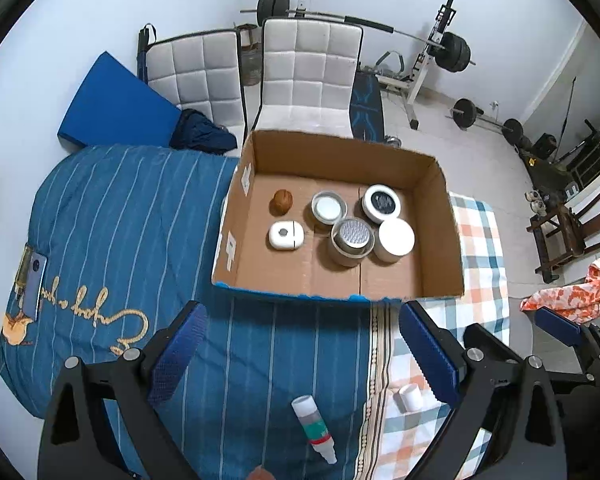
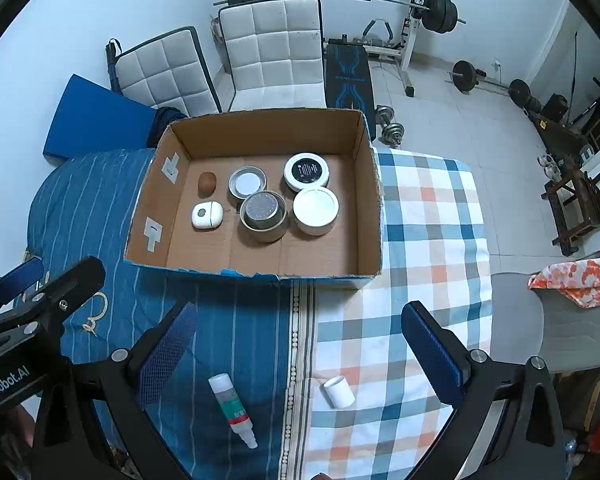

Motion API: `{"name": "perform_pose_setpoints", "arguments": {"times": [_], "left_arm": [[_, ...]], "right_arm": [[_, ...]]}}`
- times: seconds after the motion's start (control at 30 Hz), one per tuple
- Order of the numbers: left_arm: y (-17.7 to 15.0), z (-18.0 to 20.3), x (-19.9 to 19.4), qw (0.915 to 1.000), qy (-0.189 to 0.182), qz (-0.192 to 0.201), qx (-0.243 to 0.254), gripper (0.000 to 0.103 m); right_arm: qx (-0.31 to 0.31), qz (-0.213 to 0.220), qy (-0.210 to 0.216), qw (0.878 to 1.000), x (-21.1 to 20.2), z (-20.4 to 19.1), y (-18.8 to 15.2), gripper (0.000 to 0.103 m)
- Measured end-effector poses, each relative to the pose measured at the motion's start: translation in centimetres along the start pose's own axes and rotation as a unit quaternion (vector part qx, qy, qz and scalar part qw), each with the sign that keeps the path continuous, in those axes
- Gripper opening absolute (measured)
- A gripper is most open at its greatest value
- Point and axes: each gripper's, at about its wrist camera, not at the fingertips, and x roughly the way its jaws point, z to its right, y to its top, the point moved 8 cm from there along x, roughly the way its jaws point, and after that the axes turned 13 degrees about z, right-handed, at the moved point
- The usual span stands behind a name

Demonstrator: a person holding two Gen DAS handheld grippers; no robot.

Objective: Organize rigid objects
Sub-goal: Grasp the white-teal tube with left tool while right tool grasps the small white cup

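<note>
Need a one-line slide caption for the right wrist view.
Open right gripper above dropper bottle and white cap; cardboard box holds six items.

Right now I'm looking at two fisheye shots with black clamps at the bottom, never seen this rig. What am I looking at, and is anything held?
No robot arm here: a person carries a handheld two-finger gripper in each hand, with a fisheye camera on each looking forward along its fingers. One picture is from the left gripper, the other from the right gripper. The black arms with blue pads are their jaws; both stand wide apart and hold nothing.

Below them is a bed with a blue striped cover and a checked cloth. On it stands an open cardboard box containing several round jars and tins, a small white case and a brown nut-like object. Outside the box lie a dropper bottle and a small white cap.
</note>
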Motion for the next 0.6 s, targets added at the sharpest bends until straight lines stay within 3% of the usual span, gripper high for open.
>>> {"name": "perform_pose_setpoints", "arguments": {"times": [0.13, 0.23, 0.33, 0.47, 0.6], "left_arm": [[-2.4, -0.5, 1.0, 0.9995, 0.006, -0.031, -0.01, 0.098], [-6.4, -1.1, 2.9, 0.9959, 0.008, -0.082, -0.036, 0.098], [-12.3, -1.2, 5.5, 0.9865, 0.003, -0.153, -0.059, 0.098], [-20.2, -0.6, 9.3, 0.9669, 0.006, -0.249, -0.053, 0.095], [-26.0, 0.4, 12.2, 0.9468, 0.005, -0.316, -0.062, 0.072]], "right_arm": [[0.012, -0.03, 0.001, 0.999, 0.9, 2.0, -2.2, 0.103], [0.018, -0.067, -0.013, 0.997, 2.8, 4.5, -5.4, 0.103], [0.036, -0.121, -0.015, 0.992, 5.5, 6.9, -9.7, 0.103], [0.055, -0.189, -0.015, 0.98, 9.1, 9.1, -15.5, 0.103], [0.065, -0.226, -0.006, 0.972, 11.2, 10.0, -19.4, 0.103]]}}
